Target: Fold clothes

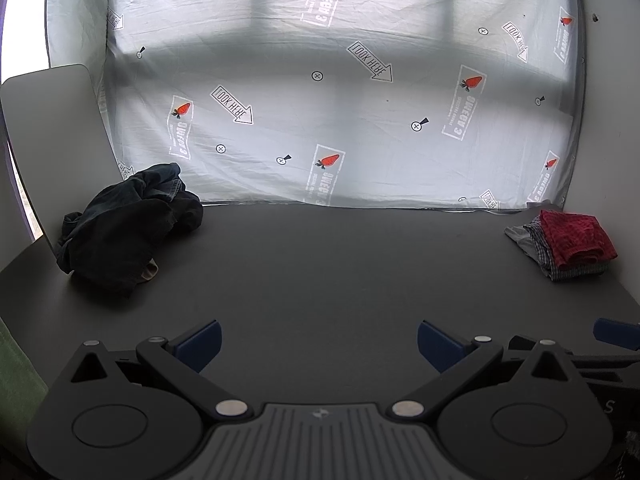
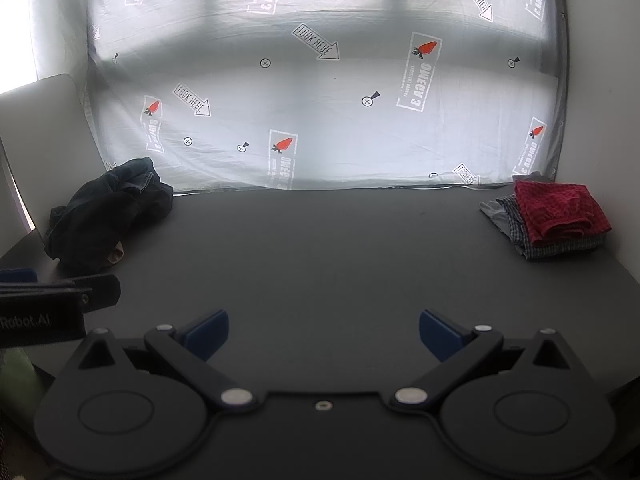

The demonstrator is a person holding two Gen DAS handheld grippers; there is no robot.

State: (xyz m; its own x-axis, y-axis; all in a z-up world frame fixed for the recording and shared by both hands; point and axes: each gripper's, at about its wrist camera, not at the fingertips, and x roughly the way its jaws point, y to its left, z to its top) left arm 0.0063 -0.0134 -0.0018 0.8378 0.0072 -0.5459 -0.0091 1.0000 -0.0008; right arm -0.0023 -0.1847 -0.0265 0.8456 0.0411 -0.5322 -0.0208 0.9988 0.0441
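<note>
A crumpled pile of dark clothes (image 1: 128,224) lies at the back left of the dark table (image 1: 320,272); it also shows in the right wrist view (image 2: 108,212). A folded stack with a red garment on top of checked and grey ones (image 1: 568,240) sits at the back right, also in the right wrist view (image 2: 556,216). My left gripper (image 1: 319,344) is open and empty, low over the table's front. My right gripper (image 2: 324,334) is open and empty beside it. Neither touches any cloth.
A white printed sheet (image 1: 320,100) hangs behind the table. A pale chair back (image 1: 52,128) stands at the left behind the dark pile. A white wall (image 1: 612,120) borders the right side. The left gripper's body shows at the right wrist view's left edge (image 2: 60,296).
</note>
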